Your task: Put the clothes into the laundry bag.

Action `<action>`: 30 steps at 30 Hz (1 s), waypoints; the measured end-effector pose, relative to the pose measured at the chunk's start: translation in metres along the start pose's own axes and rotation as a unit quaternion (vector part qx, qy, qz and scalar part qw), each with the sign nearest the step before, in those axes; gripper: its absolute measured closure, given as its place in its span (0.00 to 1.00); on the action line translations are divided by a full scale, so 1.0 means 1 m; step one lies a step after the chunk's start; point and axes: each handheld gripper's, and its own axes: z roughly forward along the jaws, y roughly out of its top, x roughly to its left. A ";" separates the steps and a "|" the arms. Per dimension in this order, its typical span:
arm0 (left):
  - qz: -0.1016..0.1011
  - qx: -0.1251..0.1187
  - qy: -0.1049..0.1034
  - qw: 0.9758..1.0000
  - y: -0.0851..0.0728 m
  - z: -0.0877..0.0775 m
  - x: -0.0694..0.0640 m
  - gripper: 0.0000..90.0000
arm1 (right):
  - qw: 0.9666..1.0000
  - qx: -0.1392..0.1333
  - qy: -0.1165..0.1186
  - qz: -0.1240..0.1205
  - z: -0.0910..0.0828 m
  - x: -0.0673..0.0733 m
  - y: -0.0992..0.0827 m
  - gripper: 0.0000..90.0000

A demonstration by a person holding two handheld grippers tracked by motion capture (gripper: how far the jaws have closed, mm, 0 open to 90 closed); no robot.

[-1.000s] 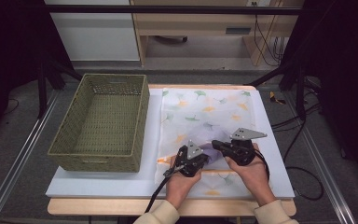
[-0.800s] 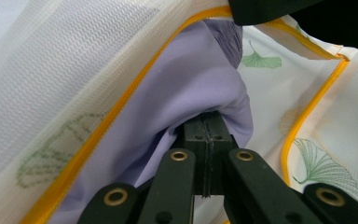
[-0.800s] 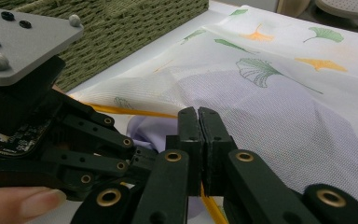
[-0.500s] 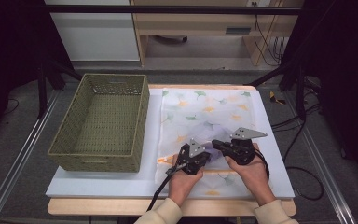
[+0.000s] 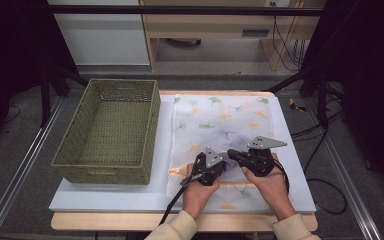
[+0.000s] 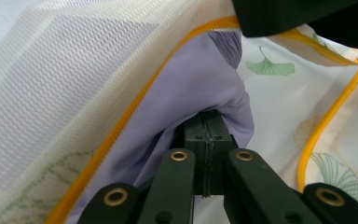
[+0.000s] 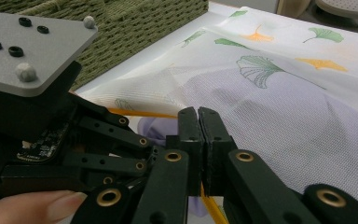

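my left gripper point(image 6: 208, 126) pinches the lilac garment point(image 6: 191, 93) inside the mesh laundry bag point(image 5: 220, 125) on the table; my right gripper point(image 7: 199, 126) is clamped on the bag's orange-zippered edge point(image 7: 142, 113), holding its mouth open.

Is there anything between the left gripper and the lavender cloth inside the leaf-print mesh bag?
Nothing visible. The left gripper has its jaws shut on a fold of the lavender cloth at the orange-edged opening of the white leaf-print mesh laundry bag; the mesh lies around the cloth, not between.
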 end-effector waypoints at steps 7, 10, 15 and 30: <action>0.003 -0.002 0.004 1.000 0.000 0.004 0.000 1.00 | 1.000 0.001 0.003 0.005 0.001 -0.001 -0.001 0.99; 0.001 -0.005 0.005 1.000 0.000 0.006 0.000 1.00 | 1.000 -0.001 0.003 0.006 0.001 -0.001 -0.001 0.99; -0.001 -0.005 0.009 1.000 0.004 0.006 0.002 1.00 | 1.000 -0.002 0.000 0.012 -0.001 -0.003 -0.002 0.99; -0.004 -0.008 0.022 1.000 0.008 0.009 0.017 1.00 | 1.000 0.000 -0.004 0.011 -0.001 -0.004 -0.002 0.99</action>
